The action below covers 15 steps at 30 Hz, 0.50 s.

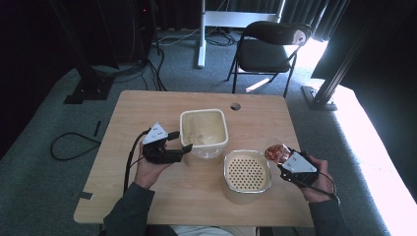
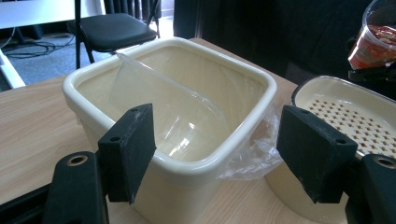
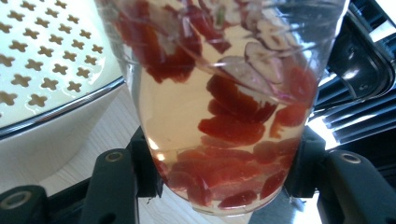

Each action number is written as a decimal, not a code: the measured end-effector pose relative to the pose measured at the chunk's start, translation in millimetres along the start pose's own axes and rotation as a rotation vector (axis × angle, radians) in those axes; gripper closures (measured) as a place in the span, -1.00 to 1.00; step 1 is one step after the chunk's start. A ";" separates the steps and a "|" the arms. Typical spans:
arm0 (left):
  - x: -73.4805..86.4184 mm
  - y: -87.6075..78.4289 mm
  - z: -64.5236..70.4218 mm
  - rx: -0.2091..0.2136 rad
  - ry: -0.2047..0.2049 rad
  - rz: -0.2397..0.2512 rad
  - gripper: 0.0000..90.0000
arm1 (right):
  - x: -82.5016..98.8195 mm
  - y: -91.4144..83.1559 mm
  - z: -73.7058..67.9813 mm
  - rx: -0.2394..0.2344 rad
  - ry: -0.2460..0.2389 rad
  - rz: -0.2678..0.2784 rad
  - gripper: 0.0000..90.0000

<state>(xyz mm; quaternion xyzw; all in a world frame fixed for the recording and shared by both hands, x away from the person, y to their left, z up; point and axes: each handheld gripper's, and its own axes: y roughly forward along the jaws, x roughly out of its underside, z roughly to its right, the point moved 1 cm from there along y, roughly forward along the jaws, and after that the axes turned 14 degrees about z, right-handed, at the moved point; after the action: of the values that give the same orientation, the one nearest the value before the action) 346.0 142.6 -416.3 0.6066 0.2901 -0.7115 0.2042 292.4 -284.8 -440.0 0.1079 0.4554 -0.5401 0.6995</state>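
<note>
1. Nearest the person, the right gripper [image 1: 291, 164] has its jaws closed on a clear cup [image 3: 224, 107] — red slices in pale liquid — pinched low on its sides. I'd say the low grip leaves the rim free for pouring.
2. The cup is held in the air just off the right edge of the strainer [image 1: 247, 171], a cream tub with a perforated insert. That placing looks chosen so the liquid can drain through the holes while the slices stay on top.
3. The left gripper [image 1: 178, 146] sits at the near-left side of the bin [image 1: 203, 133], its jaws wide open and holding nothing. In the left gripper view 1 pad is over the rim and the other is outside the corner — ready to steady the bin, I'd guess.
4. The bin is lined with a thin clear bag [image 2: 182, 123], likely to take the leftovers.
5. Farthest off, behind the table [image 1: 147, 105], stands a black folding chair [image 1: 268, 46].
</note>
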 end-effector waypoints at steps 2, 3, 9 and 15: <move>0.2 0.4 -0.1 -0.001 -0.001 0.001 -0.36 | -2.1 0.1 -1.2 0.003 -0.030 -0.011 -0.04; 0.2 0.4 -0.1 -0.001 -0.001 0.001 -0.36 | -2.1 0.1 -1.2 0.003 -0.030 -0.011 -0.04; 0.2 0.4 -1.0 -0.004 -0.004 0.006 -0.36 | -8.6 1.2 -5.6 0.018 -0.150 -0.052 -0.04; 0.8 0.1 -2.5 -0.009 -0.007 0.010 -0.36 | -15.9 2.3 -9.6 0.036 -0.289 -0.098 -0.04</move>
<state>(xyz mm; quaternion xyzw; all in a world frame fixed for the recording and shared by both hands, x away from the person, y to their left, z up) 347.8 144.3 -417.4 0.6046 0.2894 -0.7114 0.2115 289.4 -267.4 -434.2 0.0191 0.3447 -0.5916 0.7286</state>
